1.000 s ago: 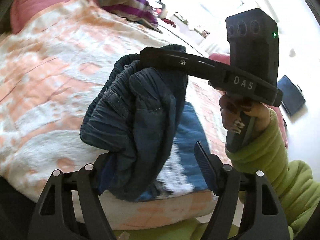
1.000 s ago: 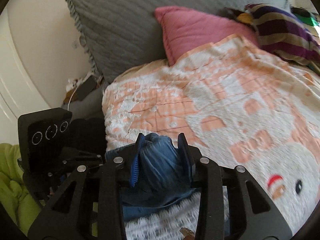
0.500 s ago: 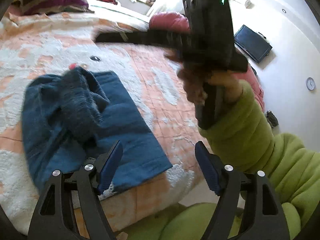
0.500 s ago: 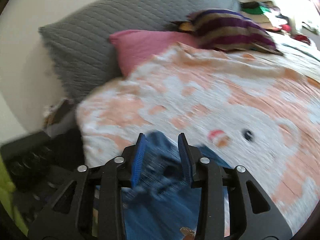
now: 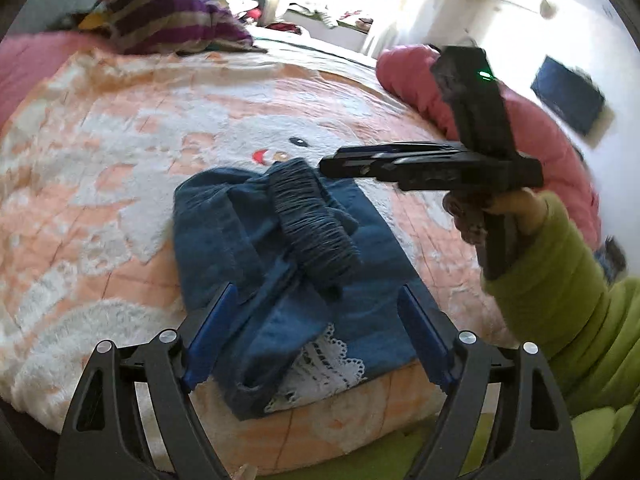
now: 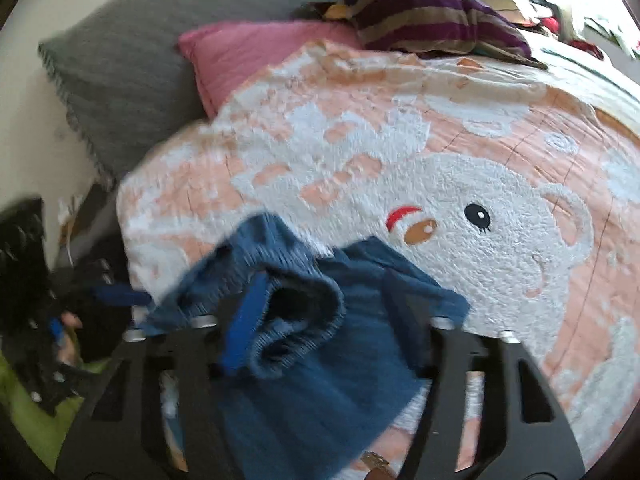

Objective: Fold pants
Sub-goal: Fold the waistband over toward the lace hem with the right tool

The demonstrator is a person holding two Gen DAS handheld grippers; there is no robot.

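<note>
left wrist: blue pants [image 5: 288, 264] lie bunched, left claw [image 5: 316, 336] spread; right claw [image 5: 326, 166] perhaps loose.

- The crumpled blue denim pants [image 5: 288, 264] lie on the peach-and-white bear-patterned quilt [image 5: 100, 168], near the bed's front edge.
- A white lace trim [image 5: 320, 372] sits under the pants' near end.
- A striped purple-and-tan cushion [image 6: 432, 20] lies at the quilt's far side.
- A pink pillow [image 6: 256, 52] lies left of it, before a grey quilted pillow [image 6: 132, 56].
</note>
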